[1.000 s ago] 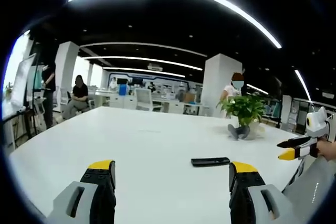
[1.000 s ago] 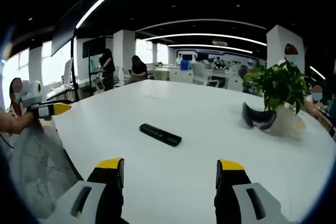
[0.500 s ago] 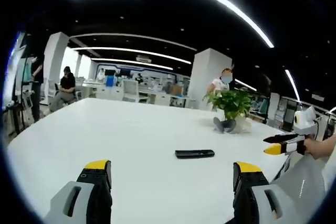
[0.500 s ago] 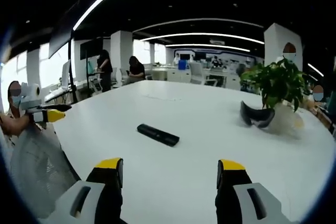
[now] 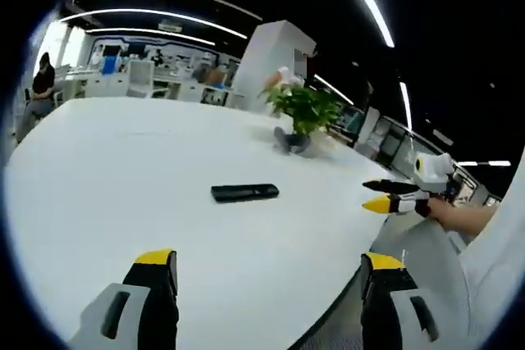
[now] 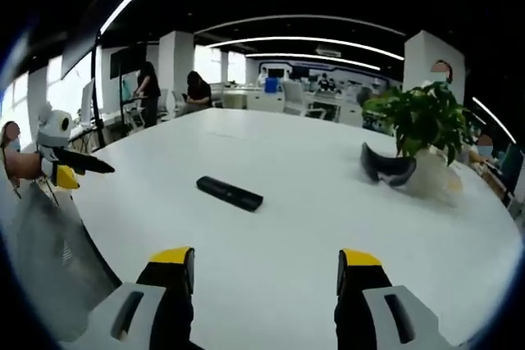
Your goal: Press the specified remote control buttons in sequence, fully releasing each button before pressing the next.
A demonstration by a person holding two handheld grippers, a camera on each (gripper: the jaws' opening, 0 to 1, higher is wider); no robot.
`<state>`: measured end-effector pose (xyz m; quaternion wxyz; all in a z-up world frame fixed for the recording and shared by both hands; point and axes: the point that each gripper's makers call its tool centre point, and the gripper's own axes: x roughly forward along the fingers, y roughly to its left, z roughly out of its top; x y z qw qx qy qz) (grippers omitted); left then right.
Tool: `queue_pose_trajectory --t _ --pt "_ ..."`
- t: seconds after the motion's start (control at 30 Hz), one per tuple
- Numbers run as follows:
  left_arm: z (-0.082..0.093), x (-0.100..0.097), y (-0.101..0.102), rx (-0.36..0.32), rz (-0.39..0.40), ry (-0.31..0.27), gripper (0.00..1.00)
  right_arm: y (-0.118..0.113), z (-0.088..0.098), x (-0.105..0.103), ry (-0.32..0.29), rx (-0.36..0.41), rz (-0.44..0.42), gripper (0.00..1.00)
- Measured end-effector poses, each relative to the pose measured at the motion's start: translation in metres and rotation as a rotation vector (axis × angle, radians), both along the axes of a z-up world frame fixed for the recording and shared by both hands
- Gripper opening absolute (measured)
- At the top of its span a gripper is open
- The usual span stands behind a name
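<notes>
remote control (image 6: 229, 193) buttons too small to tell, plant (image 6: 422, 124) pot blurred, dark object (image 6: 385, 165) unclear

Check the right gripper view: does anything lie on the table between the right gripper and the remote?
Nothing: between the right gripper and the remote there is bare white table, as the right gripper view shows.
</notes>
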<state>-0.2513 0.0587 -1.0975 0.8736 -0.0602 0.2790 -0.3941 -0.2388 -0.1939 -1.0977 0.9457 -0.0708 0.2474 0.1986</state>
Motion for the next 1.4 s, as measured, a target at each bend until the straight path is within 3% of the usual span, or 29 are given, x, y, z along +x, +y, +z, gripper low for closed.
queue_pose_trajectory --t 0.17,0.3,0.37,0.63,0.87,0.97,1.17,1.4 --pt "-0.016 0.017 -0.027 0.071 -0.113 0.013 0.93 0.000 -0.003 -0.001 0.023 0.010 0.009 0.68" --pt "-0.025 0.033 -0.040 0.115 -0.151 -0.014 0.93 -0.001 -0.002 -0.002 0.027 0.041 0.003 0.65" --pt "-0.033 0.039 -0.044 0.145 -0.172 0.007 0.92 -0.002 -0.001 -0.002 0.021 0.053 0.003 0.65" --pt "-0.056 0.060 -0.049 0.242 -0.224 0.012 0.92 -0.003 0.003 -0.001 0.009 0.087 -0.008 0.64" --pt "-0.063 0.081 -0.064 0.211 -0.243 0.036 0.91 -0.004 -0.001 -0.001 0.021 0.078 -0.003 0.63" --pt "-0.068 0.096 -0.066 0.281 -0.263 0.013 0.90 -0.003 -0.002 -0.002 0.022 0.069 0.003 0.62" --pt "-0.071 0.126 -0.069 0.316 -0.282 -0.017 0.90 -0.005 -0.003 -0.002 0.027 0.074 -0.004 0.61" --pt "-0.088 0.144 -0.069 0.479 -0.397 -0.049 0.87 -0.005 -0.004 -0.002 0.033 0.079 -0.002 0.60"
